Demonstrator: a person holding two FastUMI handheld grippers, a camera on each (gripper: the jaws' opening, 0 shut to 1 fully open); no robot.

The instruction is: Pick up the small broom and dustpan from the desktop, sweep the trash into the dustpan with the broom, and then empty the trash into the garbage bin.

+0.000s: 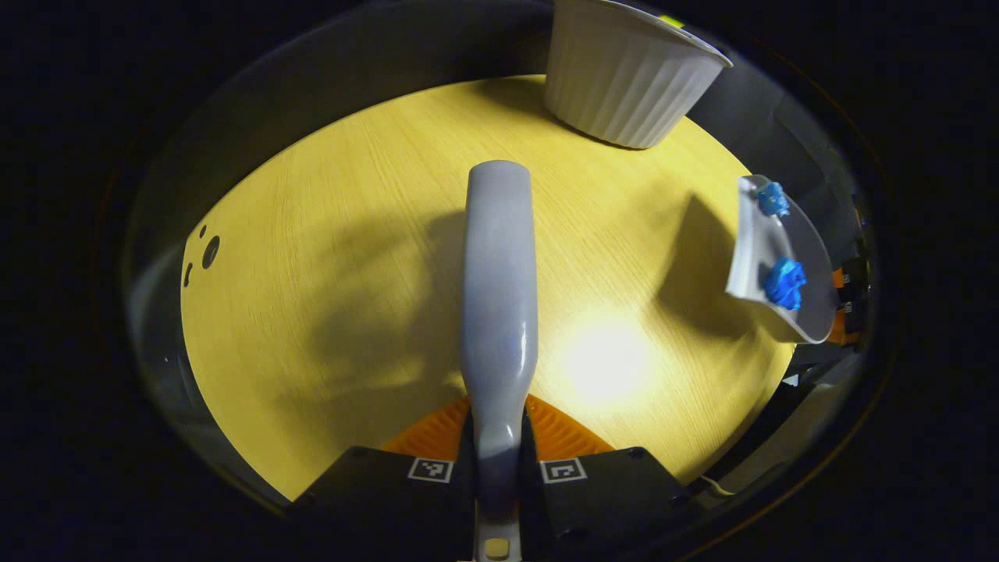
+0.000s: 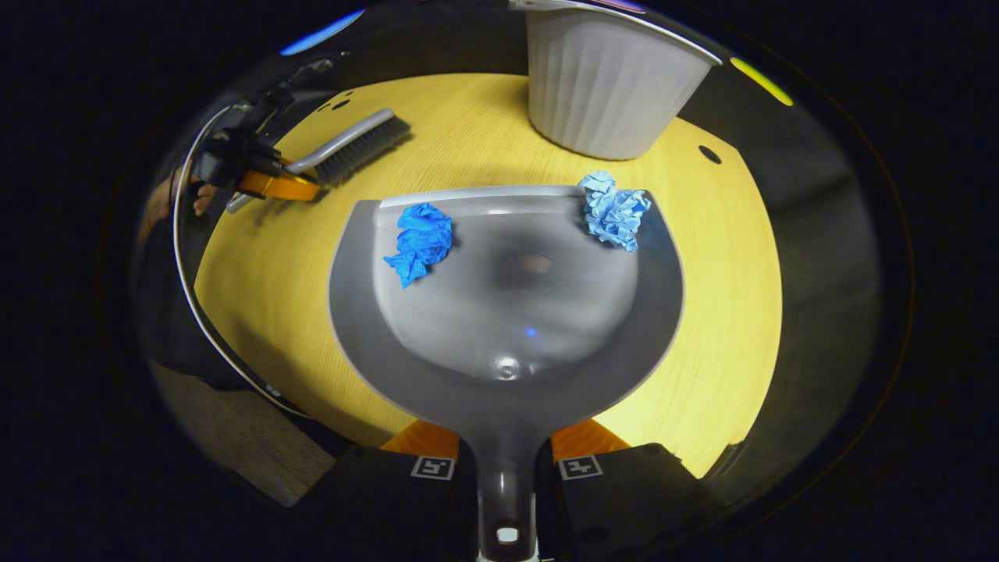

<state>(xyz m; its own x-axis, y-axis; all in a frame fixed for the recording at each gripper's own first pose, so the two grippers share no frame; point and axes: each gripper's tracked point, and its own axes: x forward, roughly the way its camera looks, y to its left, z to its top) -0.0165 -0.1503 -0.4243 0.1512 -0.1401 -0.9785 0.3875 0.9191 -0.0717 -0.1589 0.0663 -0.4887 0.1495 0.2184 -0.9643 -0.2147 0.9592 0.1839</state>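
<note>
dustpan (image 2: 507, 312) handle in right claw (image 2: 506, 468) — broom (image 1: 499, 289) in left claw (image 1: 498, 460)

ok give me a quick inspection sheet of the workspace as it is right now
surface: wooden desktop, a few round holes near its edges
job's things: dustpan held level above the desktop, two blue paper wads near its front lip; broom held by its handle; white ribbed bin at the far edge
clutter: nothing seen loose on the desktop
grippers: right gripper shut on the dustpan's handle; left gripper shut on the broom's handle
cables: one light cable curving down from the left gripper
surroundings: dark booth wall, a strip of floor below the desk edge
</note>
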